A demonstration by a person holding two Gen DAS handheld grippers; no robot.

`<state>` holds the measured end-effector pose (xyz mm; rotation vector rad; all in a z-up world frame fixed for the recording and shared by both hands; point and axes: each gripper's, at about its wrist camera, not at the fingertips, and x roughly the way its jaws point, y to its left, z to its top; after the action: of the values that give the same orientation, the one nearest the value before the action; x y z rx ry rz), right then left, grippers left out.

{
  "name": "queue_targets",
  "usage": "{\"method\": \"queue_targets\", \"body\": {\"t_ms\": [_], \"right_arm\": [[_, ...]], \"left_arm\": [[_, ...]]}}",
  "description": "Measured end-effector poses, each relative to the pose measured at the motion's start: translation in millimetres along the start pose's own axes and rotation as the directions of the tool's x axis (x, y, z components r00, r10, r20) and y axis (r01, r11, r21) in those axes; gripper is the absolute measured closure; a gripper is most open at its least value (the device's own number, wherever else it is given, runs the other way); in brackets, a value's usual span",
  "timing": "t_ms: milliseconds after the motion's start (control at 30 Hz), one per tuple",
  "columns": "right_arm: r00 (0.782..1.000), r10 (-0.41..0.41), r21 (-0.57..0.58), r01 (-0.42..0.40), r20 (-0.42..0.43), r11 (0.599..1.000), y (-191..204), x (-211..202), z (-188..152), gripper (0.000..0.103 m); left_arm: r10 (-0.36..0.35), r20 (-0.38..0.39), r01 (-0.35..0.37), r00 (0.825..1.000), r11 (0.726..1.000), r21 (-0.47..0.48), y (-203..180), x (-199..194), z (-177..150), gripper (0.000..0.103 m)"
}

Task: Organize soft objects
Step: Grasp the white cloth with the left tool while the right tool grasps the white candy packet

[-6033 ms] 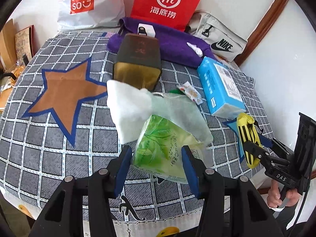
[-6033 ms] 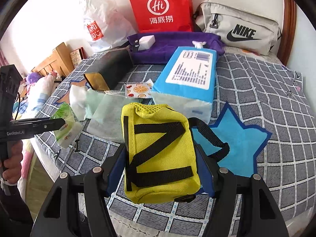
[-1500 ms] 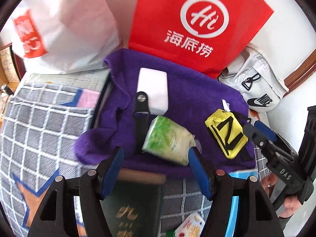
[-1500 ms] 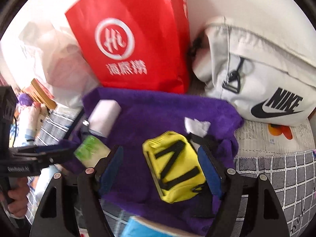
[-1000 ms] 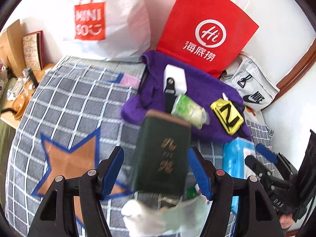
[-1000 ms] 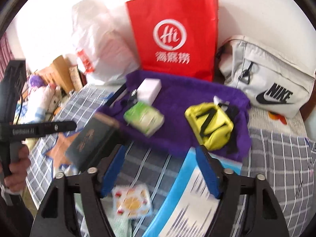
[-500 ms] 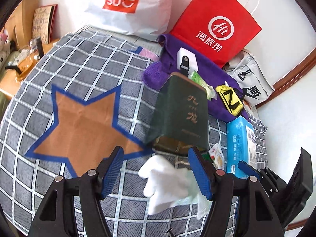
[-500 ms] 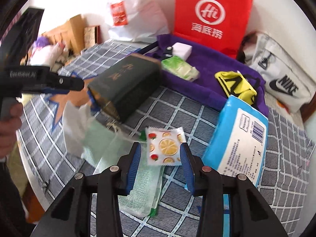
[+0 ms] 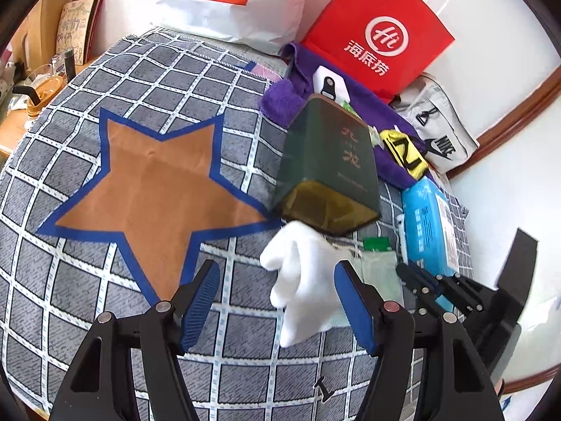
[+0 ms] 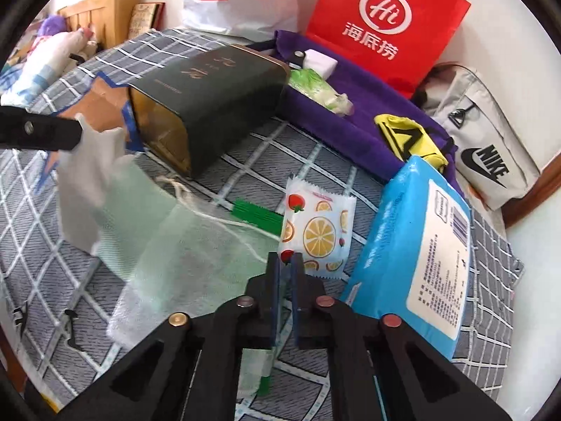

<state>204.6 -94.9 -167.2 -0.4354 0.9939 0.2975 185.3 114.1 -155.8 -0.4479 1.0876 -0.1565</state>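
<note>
My right gripper [image 10: 286,259] is shut, pinching the lower left corner of a fruit-print packet [image 10: 317,226] that lies on the checked bedspread [image 10: 245,154]. My left gripper [image 9: 277,301] hangs open over a white cloth [image 9: 301,273], which lies between its fingers, closer to the right one, untouched. A pale green mesh bag [image 10: 196,231] spreads beside the cloth. A green tissue pack [image 10: 319,87] and a yellow pouch [image 10: 406,137] rest on the purple cloth [image 10: 368,105] at the back.
A dark green box [image 9: 329,168] lies just behind the white cloth. A blue tissue pack [image 10: 417,245] sits right of the packet. A red paper bag [image 10: 382,24], a white shopping bag [image 9: 238,3] and a grey Nike bag [image 10: 484,147] line the wall.
Both grippers pulled back from the purple cloth, leaving the green pack and yellow pouch there. The right jaws closed on the fruit-print packet. The left gripper sank over the white cloth.
</note>
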Motion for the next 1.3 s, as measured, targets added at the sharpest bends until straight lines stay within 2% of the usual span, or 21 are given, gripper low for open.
{"method": "queue_targets", "body": {"t_ms": [67, 300, 467, 500, 633, 700, 833, 900, 1000, 1100, 1133, 1167, 1200, 1233, 1300], "right_arm": [[0.999, 0.012, 0.011, -0.013, 0.034, 1.000, -0.5, -10.1, -2.1, 0.101], [0.979, 0.141, 0.132, -0.161, 0.151, 0.978, -25.1, -62.4, -19.0, 0.102], [0.937, 0.282, 0.215, -0.324, 0.206, 0.921, -45.3, -89.5, -46.2, 0.102], [0.928, 0.301, 0.230, -0.349, 0.218, 0.909, -49.7, -93.1, -52.1, 0.102], [0.926, 0.306, 0.292, -0.362, 0.219, 0.885, -61.0, -97.7, -77.6, 0.102], [0.923, 0.326, 0.327, -0.378, 0.204, 0.866, -66.9, -92.3, -90.8, 0.102], [0.913, 0.365, 0.416, -0.407, 0.181, 0.813, -81.1, -74.3, -113.6, 0.101], [0.928, 0.331, 0.451, -0.373, 0.172, 0.811, -89.4, -68.4, -120.5, 0.099], [0.959, 0.256, 0.464, -0.282, 0.119, 0.840, -96.2, -60.5, -126.2, 0.097], [0.967, 0.236, 0.456, -0.254, 0.098, 0.853, -97.5, -55.0, -131.2, 0.088], [0.966, 0.240, 0.449, -0.256, 0.093, 0.856, -96.0, -53.0, -131.5, 0.070], [0.967, 0.238, 0.442, -0.252, 0.087, 0.861, -94.1, -51.0, -132.0, 0.048], [0.970, 0.230, 0.431, -0.243, 0.083, 0.869, -90.3, -49.0, -131.6, 0.040], [0.969, 0.230, 0.415, -0.245, 0.087, 0.876, -86.1, -48.0, -131.0, 0.036], [0.963, 0.252, 0.387, -0.271, 0.101, 0.882, -79.5, -45.4, -129.2, 0.036]], "left_arm": [[-0.007, -0.001, 0.007, 1.000, 1.000, 0.004, -1.2, 0.5, -3.5, 0.037], [-0.054, -0.003, 0.054, 0.999, 0.998, 0.012, -14.1, 10.6, -11.0, 0.037], [-0.013, 0.013, 0.013, 1.000, 1.000, 0.014, -20.6, 26.7, -13.9, 0.039], [-0.009, 0.017, 0.008, 1.000, 1.000, 0.010, -20.7, 29.4, -14.7, 0.043], [-0.027, 0.013, 0.027, 1.000, 0.999, 0.024, -25.0, 34.5, -16.5, 0.063], [-0.028, 0.006, 0.028, 1.000, 0.998, 0.049, -28.9, 33.6, -17.4, 0.081], [-0.026, 0.013, 0.025, 1.000, 0.998, 0.063, -31.1, 23.9, -18.1, 0.085], [-0.001, 0.019, 0.000, 1.000, 0.998, 0.059, -29.0, 17.4, -18.2, 0.085], [0.042, 0.046, -0.044, 0.998, 0.998, 0.049, -22.4, 4.4, -17.9, 0.085], [0.073, 0.042, -0.075, 0.996, 0.996, 0.043, -17.1, 1.6, -18.7, 0.085], [0.076, 0.039, -0.077, 0.996, 0.996, 0.041, -16.0, 1.6, -19.2, 0.085], [0.076, 0.036, -0.077, 0.996, 0.996, 0.038, -15.1, 2.1, -19.4, 0.085], [0.074, 0.034, -0.075, 0.997, 0.997, 0.032, -14.3, 2.7, -20.0, 0.085], [0.071, 0.032, -0.072, 0.997, 0.997, 0.027, -13.8, 3.2, -20.9, 0.085], [0.072, 0.027, -0.072, 0.997, 0.997, 0.025, -14.3, 5.1, -22.1, 0.085]]}}
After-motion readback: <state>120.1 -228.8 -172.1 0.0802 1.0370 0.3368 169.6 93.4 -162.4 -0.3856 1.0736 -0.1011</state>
